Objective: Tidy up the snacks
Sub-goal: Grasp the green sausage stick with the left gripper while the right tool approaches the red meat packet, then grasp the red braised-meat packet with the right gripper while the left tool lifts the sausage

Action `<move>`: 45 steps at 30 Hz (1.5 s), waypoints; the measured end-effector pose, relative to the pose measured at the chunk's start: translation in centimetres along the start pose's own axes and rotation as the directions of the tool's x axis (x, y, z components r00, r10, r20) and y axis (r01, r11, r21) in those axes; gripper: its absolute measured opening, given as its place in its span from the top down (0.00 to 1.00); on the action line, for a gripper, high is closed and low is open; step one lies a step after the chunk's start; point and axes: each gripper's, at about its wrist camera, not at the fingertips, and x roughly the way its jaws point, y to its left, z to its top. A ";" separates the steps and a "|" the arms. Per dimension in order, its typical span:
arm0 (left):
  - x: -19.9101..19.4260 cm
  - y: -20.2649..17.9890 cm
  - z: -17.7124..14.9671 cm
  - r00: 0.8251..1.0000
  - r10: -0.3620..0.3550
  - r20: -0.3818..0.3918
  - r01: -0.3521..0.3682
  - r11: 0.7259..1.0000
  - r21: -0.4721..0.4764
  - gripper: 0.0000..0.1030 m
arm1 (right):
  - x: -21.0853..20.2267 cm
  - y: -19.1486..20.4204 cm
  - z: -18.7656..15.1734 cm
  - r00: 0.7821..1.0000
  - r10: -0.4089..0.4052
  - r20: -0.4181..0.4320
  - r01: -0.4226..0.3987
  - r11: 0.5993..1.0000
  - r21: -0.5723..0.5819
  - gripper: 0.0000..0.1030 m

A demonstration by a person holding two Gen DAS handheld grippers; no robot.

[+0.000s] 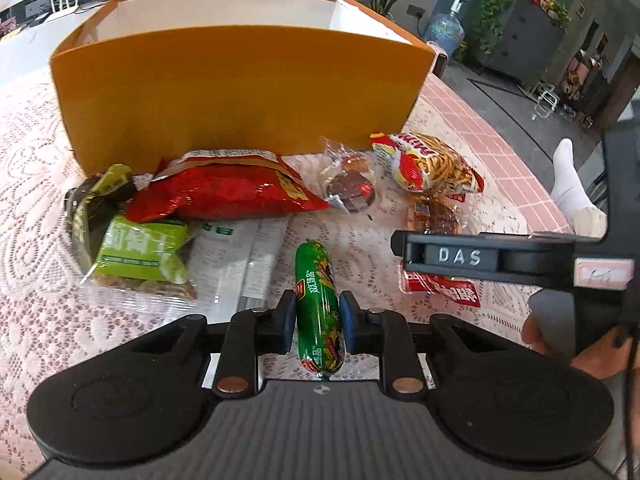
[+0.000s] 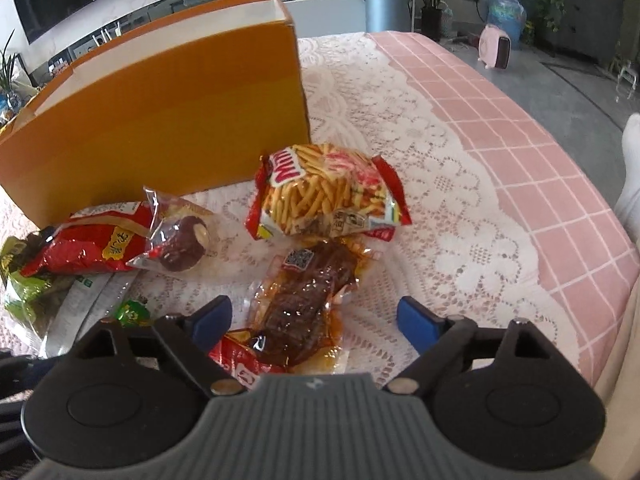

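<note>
an open orange box stands on a lace-covered table, snack packets lying just before it. the left gripper clasps a green sausage stick above the cloth. the right gripper hangs spread wide over a brown meat packet.

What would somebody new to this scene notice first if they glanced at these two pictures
The big orange box stands at the back of the lace tablecloth, with snack packets scattered in front of it. The left gripper is closed on a green sausage stick. The right gripper hangs open over a clear packet of brown meat, just in front of a fries-print snack bag.
</note>
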 end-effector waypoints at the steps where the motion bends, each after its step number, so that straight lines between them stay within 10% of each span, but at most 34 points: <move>1: -0.1 0.1 0.0 1.000 0.001 0.002 -0.001 1.000 -0.004 0.76 | 0.1 0.2 -0.1 1.000 -0.007 0.003 0.007 1.000 -0.011 0.14; 9: -1.4 0.7 0.1 1.000 0.005 0.027 -0.004 1.000 -0.027 0.76 | -0.6 1.2 -0.9 0.998 -0.039 0.054 0.043 0.996 -0.074 0.43; 45: -8.0 3.8 0.3 0.980 0.006 0.197 0.019 0.992 -0.127 0.76 | -11.3 5.0 -3.4 0.972 0.215 0.098 -0.200 0.969 -0.143 0.46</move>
